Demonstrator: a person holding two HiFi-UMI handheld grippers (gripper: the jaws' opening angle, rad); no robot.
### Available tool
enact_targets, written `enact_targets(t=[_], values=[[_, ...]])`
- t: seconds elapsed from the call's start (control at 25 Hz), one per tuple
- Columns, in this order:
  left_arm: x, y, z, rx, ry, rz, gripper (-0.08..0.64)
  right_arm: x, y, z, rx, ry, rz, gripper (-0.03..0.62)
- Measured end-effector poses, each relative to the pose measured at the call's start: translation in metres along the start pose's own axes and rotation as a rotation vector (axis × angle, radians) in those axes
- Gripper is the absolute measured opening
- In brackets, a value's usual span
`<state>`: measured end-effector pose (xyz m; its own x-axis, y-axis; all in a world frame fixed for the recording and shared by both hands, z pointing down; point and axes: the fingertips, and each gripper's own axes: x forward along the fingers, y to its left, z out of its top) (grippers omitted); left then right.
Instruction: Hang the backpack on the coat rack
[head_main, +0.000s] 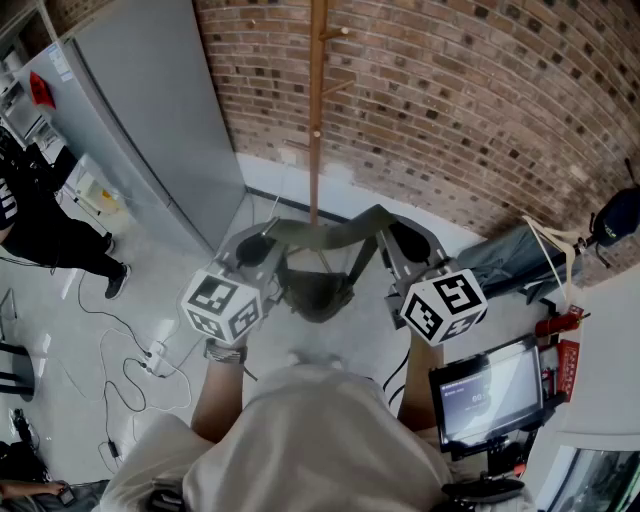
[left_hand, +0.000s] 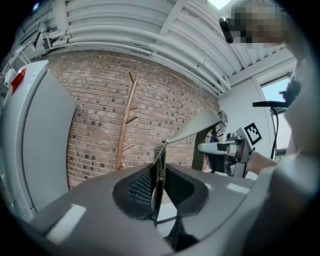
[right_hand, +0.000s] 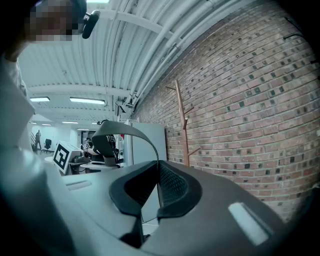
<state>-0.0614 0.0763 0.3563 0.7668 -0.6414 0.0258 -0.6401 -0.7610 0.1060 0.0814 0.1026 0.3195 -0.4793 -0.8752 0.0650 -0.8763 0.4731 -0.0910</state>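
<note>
Head view: the coat rack (head_main: 317, 110) at upper centre is faced, the backpack (head_main: 315, 290) not yet hung.
At mid-frame the backpack is slung by its strap (head_main: 330, 232), which is pinched by the left gripper (head_main: 258, 247) and the right gripper (head_main: 404, 240); a lift over a peg (head_main: 338, 33) is likely needed next.

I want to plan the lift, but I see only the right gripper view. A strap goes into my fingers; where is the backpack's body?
Observer: In the head view the backpack hangs under the strap, between the left gripper and the right gripper.
Operator: Does the left gripper hold the strap too?
Observer: Yes, the left gripper view shows its fingers shut on it.
Operator: And what is ahead?
Observer: The coat rack stands straight ahead, between both grippers.
</note>
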Motion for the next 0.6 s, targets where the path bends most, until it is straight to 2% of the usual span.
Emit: enact_targets(t=[0.32, 0.6], values=[[0.005, 0.039, 0.001, -0.011, 0.015, 0.042, 0.034, 0.022, -0.018, -0.002, 0.05, -0.004, -0.065, 0.009], [0.016, 0.06, -0.006, -0.036, 0.033, 0.019, 0.034, 0.037, -0.031, -0.011, 0.046, 0.038, -0.136, 0.009]])
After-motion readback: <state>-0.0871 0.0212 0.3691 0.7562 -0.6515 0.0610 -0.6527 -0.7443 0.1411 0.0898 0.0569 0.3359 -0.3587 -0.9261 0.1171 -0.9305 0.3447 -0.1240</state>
